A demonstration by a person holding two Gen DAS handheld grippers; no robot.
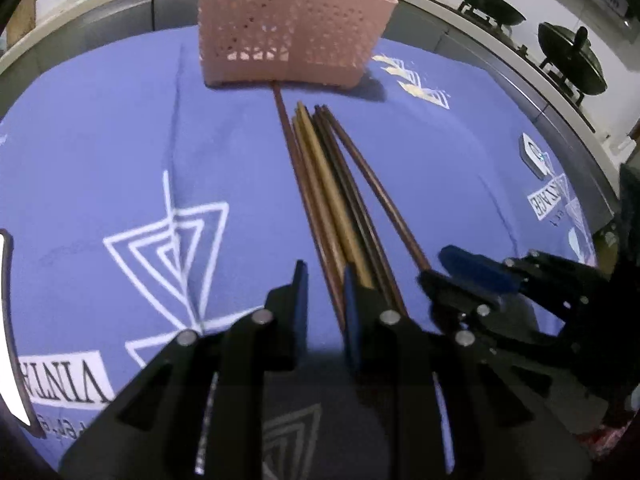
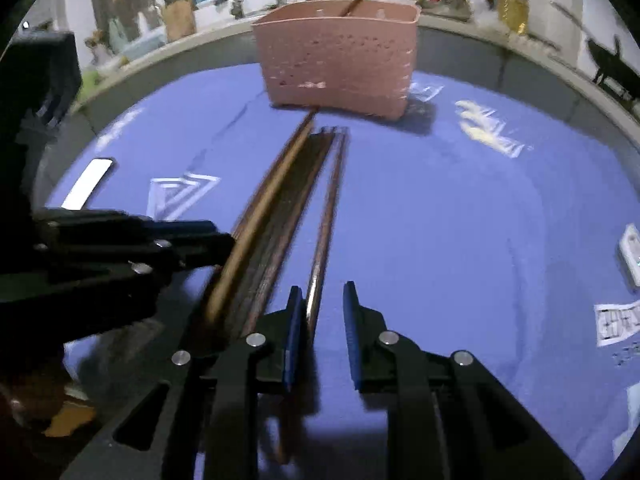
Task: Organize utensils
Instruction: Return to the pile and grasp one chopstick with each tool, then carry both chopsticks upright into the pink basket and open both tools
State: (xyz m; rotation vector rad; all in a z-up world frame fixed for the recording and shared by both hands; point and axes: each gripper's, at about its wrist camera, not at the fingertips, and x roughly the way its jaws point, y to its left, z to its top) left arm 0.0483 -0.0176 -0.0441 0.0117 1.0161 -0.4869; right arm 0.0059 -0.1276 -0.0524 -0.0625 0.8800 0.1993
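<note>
A blue cloth (image 1: 120, 140) is spread over the worktop, and a pink basket (image 1: 288, 28) is stood at its far side. A bunch of chopsticks (image 1: 332, 184) is laid just before the basket. One stick is seen between each narrowly parted pair, the left tongs (image 1: 326, 280) and right tongs (image 2: 320, 300); a grip cannot be told.

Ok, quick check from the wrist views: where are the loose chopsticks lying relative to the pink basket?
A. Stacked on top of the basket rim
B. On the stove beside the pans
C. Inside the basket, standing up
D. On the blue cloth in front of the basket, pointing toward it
D: the chopsticks lie flat in a bundle on the blue cloth, their far tips pointing at the pink basket just ahead.
</note>
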